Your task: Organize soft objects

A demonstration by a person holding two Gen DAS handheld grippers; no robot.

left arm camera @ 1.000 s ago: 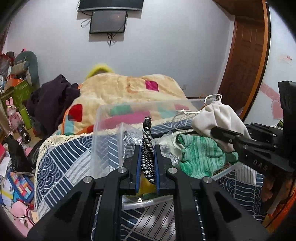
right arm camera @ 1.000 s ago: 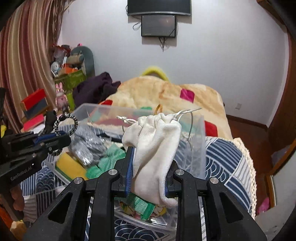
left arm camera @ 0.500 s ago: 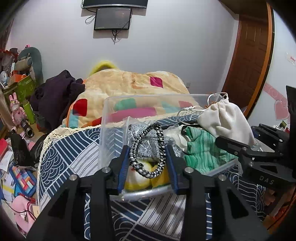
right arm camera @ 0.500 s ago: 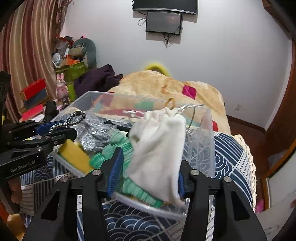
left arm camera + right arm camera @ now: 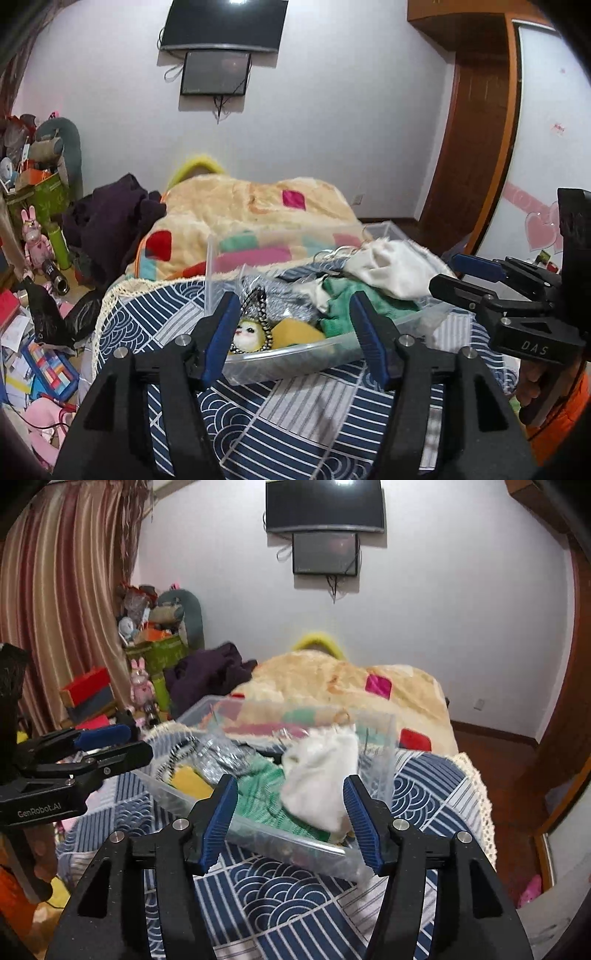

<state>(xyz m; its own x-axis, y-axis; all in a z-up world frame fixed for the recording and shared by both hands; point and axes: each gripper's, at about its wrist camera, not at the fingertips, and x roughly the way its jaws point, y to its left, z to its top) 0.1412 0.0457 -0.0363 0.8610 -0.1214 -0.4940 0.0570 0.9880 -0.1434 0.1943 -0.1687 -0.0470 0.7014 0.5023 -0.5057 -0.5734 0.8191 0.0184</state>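
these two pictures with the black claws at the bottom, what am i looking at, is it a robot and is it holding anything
No robot: a person holds a two-finger gripper in each hand, and a fisheye camera on each looks along its fingers. One picture is from the left gripper, the other from the right gripper; each also shows the other gripper at its edge. Both are open and hold nothing. On the blue patterned bedspread sits a clear plastic bin holding soft things: a white drawstring pouch, a green knit cloth, a black-and-white braided cord and a small doll face.
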